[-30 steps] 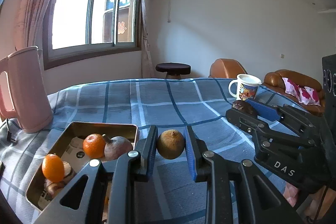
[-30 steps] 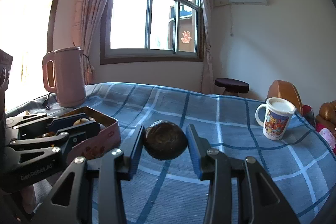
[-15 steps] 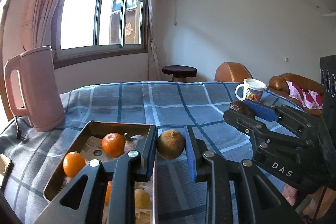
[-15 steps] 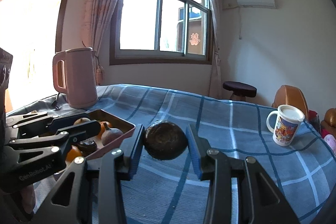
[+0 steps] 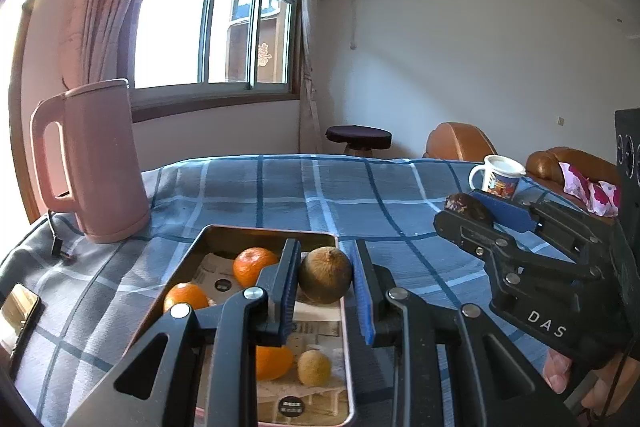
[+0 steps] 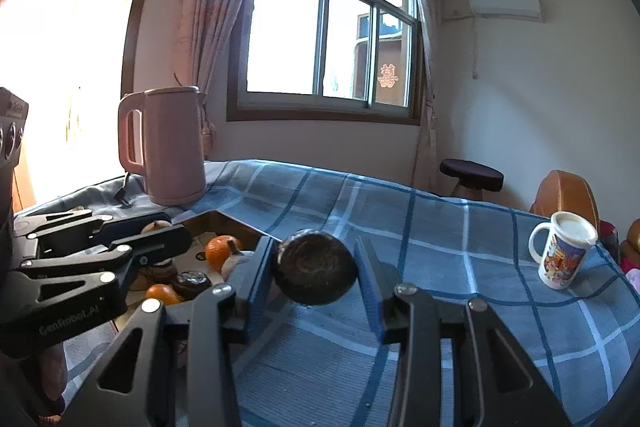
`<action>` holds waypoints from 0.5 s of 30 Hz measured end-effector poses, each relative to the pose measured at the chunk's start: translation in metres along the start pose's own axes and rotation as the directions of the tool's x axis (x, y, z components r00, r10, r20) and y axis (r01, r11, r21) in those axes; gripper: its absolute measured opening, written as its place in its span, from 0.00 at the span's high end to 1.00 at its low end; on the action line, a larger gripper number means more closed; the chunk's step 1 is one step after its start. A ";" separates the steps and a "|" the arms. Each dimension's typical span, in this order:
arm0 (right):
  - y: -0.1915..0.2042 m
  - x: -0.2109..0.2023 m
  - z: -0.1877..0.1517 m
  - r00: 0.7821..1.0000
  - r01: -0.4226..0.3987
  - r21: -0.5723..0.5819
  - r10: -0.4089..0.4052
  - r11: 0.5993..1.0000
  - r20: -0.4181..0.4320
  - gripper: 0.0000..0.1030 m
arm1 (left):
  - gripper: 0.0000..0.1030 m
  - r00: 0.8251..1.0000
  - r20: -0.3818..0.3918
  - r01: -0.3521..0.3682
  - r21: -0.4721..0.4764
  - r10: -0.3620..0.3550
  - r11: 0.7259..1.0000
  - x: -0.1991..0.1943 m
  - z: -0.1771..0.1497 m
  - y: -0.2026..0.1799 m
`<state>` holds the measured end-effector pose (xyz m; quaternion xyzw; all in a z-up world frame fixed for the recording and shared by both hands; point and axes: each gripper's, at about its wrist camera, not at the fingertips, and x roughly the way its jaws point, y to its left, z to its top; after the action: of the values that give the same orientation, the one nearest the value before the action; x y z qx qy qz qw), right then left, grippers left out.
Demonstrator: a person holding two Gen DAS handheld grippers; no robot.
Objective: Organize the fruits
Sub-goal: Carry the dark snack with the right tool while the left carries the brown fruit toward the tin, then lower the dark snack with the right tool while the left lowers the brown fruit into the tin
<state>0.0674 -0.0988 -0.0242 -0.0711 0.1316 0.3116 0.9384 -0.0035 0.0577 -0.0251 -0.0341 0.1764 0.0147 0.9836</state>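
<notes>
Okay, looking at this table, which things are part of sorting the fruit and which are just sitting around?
Part of the job:
- brown fruit in the left gripper
- dark fruit in the right gripper
- tin tray
- oranges in the tray

Just lying about:
- pink kettle
- mug
- stool

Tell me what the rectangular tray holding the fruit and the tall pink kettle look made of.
The rectangular tray looks like thin metal, likely a tin: rolled rim, dull golden sheen inside, pinkish outer wall. The tall pink kettle looks like matte plastic: smooth, even colour, soft highlights, moulded handle; a coated metal body can't be excluded.
</notes>
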 end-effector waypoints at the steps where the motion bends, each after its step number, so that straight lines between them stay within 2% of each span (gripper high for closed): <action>1: 0.002 0.000 0.000 1.000 -0.003 -0.002 0.003 1.000 0.000 0.58 | 0.74 1.000 -0.001 -0.003 -0.002 0.003 1.000 0.000 0.000 0.002; 15: 0.031 0.014 0.005 0.998 -0.055 -0.039 0.054 0.998 -0.011 0.58 | 0.74 0.999 -0.007 -0.054 -0.025 0.054 0.998 -0.006 -0.002 0.027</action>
<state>0.0611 -0.0652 -0.0247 -0.0874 0.1322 0.3392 0.9273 -0.0105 0.0840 -0.0267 -0.0418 0.1802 0.0435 0.9818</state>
